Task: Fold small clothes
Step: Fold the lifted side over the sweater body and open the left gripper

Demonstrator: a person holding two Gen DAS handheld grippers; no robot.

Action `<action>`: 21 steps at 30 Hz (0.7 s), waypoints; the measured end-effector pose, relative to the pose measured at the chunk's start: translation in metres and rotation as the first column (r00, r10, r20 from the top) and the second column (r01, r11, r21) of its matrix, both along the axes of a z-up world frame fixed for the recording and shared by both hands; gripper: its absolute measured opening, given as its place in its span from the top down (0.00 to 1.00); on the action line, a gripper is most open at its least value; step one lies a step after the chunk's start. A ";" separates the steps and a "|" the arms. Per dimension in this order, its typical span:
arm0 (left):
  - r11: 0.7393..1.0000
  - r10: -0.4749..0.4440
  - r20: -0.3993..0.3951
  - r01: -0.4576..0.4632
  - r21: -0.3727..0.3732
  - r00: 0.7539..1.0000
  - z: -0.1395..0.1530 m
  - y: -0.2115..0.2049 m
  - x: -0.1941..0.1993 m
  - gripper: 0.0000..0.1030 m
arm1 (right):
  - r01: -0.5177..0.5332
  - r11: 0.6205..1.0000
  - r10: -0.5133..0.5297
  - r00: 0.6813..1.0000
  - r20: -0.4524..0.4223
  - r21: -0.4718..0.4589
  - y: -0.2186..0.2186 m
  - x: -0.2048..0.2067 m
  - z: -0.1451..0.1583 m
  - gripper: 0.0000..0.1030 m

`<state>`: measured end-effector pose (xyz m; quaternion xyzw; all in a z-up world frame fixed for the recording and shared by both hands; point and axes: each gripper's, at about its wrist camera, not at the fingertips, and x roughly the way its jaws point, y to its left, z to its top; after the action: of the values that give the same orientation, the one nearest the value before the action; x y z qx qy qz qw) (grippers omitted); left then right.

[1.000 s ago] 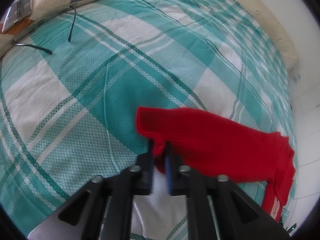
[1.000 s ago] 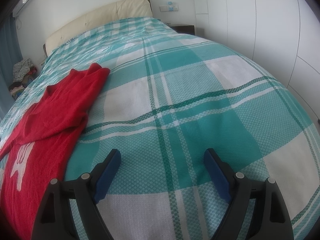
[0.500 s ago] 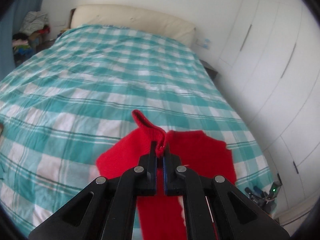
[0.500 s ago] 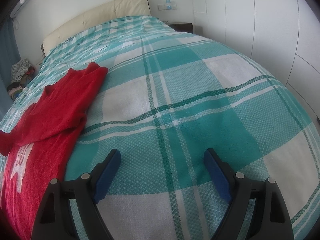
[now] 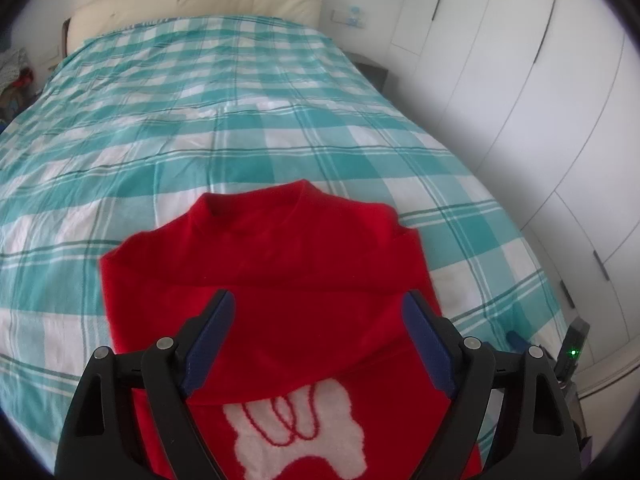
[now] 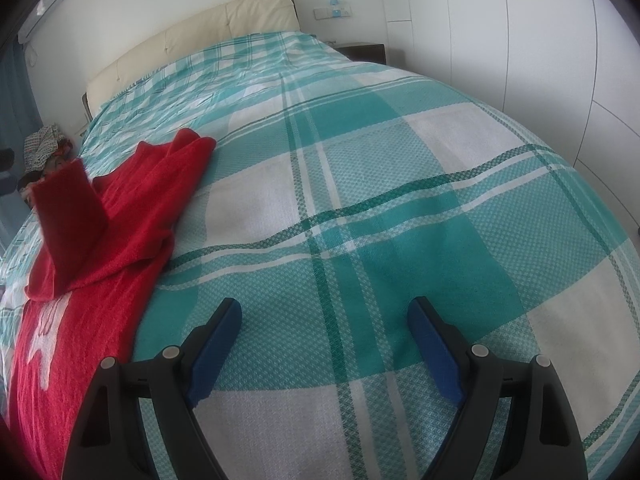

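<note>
Red knit sweater (image 5: 280, 264) lies flat on the teal-checked bedspread (image 5: 240, 120), both sleeves folded across its chest. Left gripper (image 5: 318, 300) hangs over it, jaws just sprung apart, nothing between them. Right gripper (image 6: 324, 308) spread wide over bare bedspread beside it.

Both wrist cameras look forward and down along their fingers toward the headboard (image 5: 200, 0). The left view hangs close above a red sweater (image 5: 272, 272) on the checked bedspread (image 5: 200, 112). The right view sits beside it, catching the same sweater at its left edge, wardrobes (image 6: 520, 40) at right.
</note>
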<state>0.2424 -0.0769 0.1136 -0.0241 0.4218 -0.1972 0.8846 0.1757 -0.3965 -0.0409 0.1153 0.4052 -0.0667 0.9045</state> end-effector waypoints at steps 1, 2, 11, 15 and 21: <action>1.000 0.023 -0.008 -0.023 -0.005 1.000 -0.001 0.017 -0.001 0.16 | 0.000 1.000 0.000 1.000 -0.001 0.001 0.000 0.000 0.000 0.18; 0.998 0.056 -0.006 -0.056 -0.004 0.998 0.000 0.036 -0.004 0.16 | 0.000 1.000 0.000 1.000 -0.002 0.000 0.000 0.000 0.000 0.18; 0.949 0.136 0.039 -0.141 0.280 0.990 -0.051 0.152 -0.037 0.17 | -0.003 1.000 0.003 1.000 -0.013 -0.022 0.004 0.003 -0.001 0.17; 0.917 -0.014 0.014 0.007 0.399 1.000 -0.098 0.124 -0.051 0.21 | -0.004 0.999 0.003 1.000 -0.015 -0.038 0.006 0.003 -0.001 0.17; 0.906 0.093 0.107 -0.128 0.403 0.990 -0.122 0.109 -0.013 0.40 | -0.003 0.999 0.003 1.000 -0.009 -0.032 0.006 0.002 -0.001 0.17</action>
<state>0.2296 0.0319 -0.0086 0.1461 0.4137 -0.0550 0.8969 0.1774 -0.3907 -0.0416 0.0996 0.4082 -0.0723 0.9045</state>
